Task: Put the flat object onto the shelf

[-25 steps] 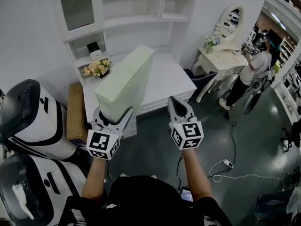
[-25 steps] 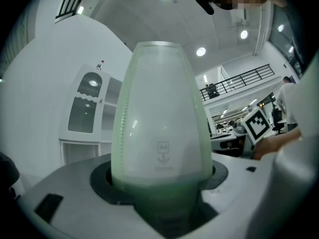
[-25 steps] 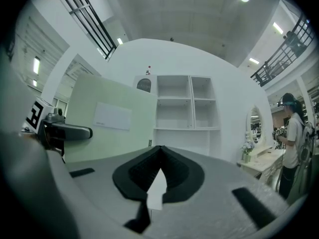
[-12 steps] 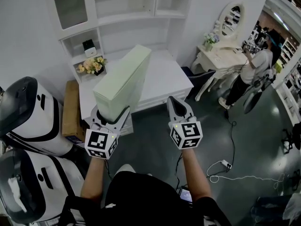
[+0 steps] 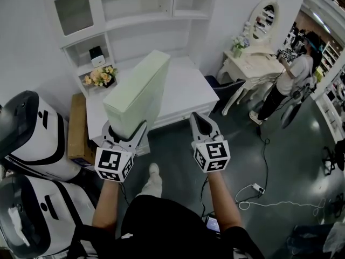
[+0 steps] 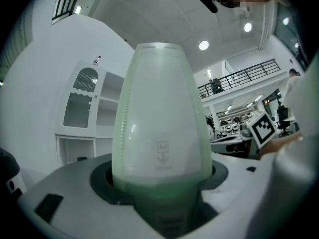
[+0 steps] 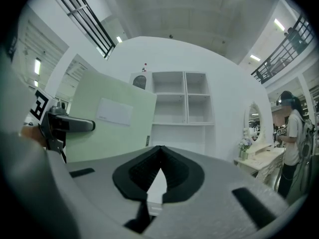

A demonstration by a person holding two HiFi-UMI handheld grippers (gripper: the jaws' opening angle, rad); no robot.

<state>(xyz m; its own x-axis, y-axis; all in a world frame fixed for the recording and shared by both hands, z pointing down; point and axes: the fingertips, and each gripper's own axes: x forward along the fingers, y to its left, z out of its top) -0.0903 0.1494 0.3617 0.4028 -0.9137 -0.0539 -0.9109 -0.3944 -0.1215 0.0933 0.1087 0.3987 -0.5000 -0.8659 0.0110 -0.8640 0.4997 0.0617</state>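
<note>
A large flat pale green box (image 5: 138, 93) stands on edge, tilted away toward the white shelf unit (image 5: 137, 16). My left gripper (image 5: 126, 132) is shut on its near lower end. In the left gripper view the box (image 6: 160, 128) fills the middle, wedged between the jaws. My right gripper (image 5: 196, 117) hovers to the right of the box, apart from it, shut and empty. Its jaws meet in a closed point in the right gripper view (image 7: 160, 151), which also shows the box (image 7: 109, 118), the left gripper (image 7: 65, 126) and the shelf unit (image 7: 182, 98).
A white desk top (image 5: 186, 90) lies below the shelves, with flowers (image 5: 98, 77) in a left cubby. White rounded machines (image 5: 32, 139) and a cardboard box (image 5: 75, 127) crowd the left. A dressing table (image 5: 253, 61), a standing person (image 5: 291, 82) and a floor cable (image 5: 264, 194) are at the right.
The shelf unit and desk have slid up and left in the head view, and a foot now shows below. Both grippers keep the same pose, and the box stays gripped.
</note>
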